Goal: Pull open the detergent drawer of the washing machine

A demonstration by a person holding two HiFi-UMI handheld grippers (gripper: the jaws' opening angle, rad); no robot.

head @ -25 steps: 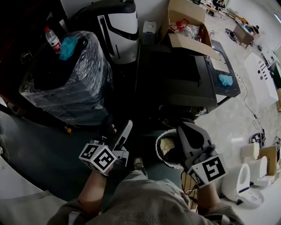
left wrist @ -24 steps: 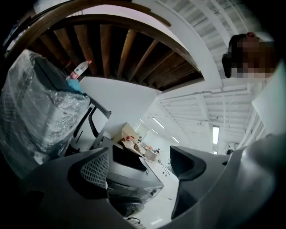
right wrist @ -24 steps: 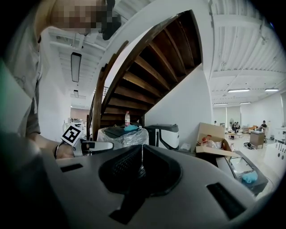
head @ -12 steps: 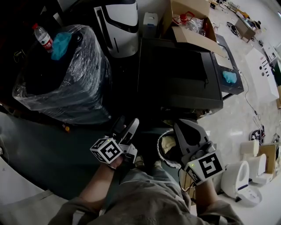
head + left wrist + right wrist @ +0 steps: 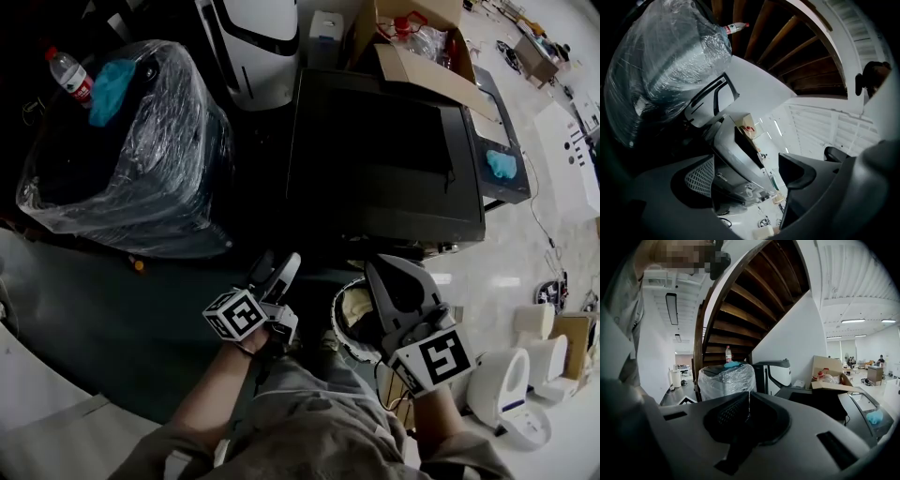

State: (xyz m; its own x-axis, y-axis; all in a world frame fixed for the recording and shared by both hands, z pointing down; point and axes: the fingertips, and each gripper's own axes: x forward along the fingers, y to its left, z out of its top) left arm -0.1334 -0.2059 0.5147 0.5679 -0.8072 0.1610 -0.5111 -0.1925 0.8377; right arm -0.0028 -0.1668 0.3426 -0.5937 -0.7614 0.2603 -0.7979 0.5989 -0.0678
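We stand over the washing machine (image 5: 384, 159), its detergent drawer out of sight on the front. Left gripper (image 5: 277, 274) jaws are apart, right gripper (image 5: 392, 277) jaws together, both empty. The approach is under way; next, we likely hook the drawer's edge.

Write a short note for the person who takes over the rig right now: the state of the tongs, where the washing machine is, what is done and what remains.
Left tongs: open, empty, aimed at the front of the washing machine, not touching it.
Right tongs: shut, empty, held beside the left ones, short of the machine.
Washing machine: straight ahead, dark top, with a cardboard box on its far end. The detergent drawer is hard to make out, and nothing shows as pulled out.
Done: nothing gripped yet.
Left: bring the tongs to the drawer, grip its front, pull it open.
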